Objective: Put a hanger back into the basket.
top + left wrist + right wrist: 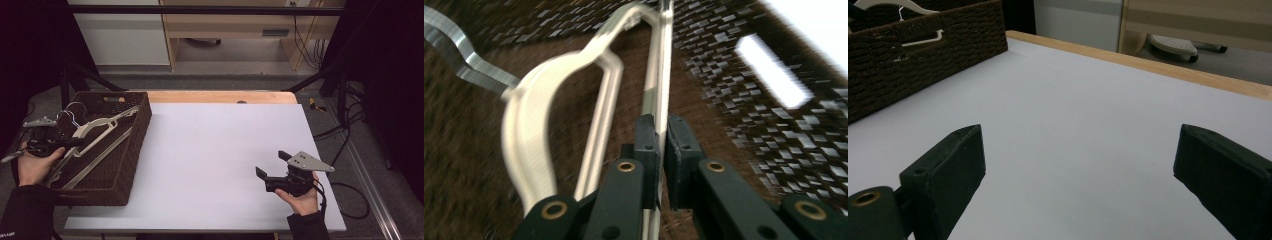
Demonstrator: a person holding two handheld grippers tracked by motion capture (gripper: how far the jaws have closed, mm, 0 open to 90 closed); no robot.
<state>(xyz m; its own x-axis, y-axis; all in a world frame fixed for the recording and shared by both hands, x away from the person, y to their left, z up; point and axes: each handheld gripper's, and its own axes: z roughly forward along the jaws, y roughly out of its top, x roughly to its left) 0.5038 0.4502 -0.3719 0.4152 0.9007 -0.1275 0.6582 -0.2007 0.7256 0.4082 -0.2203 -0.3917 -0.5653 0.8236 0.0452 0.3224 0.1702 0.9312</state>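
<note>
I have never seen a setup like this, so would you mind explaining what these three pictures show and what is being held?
A person sits at a table and holds a hand-operated gripper in each hand; there is no robot arm. The high view looks down from above the person. The other two pictures come from cameras riding on the grippers, looking along their black fingers.

On the table's left side stands a brown woven basket with white clothes hangers in it. The left gripper reaches into the basket, its fingers shut on the thin bar of a hanger. The right gripper is at the table's right side with its fingers wide apart and nothing between them.
</note>
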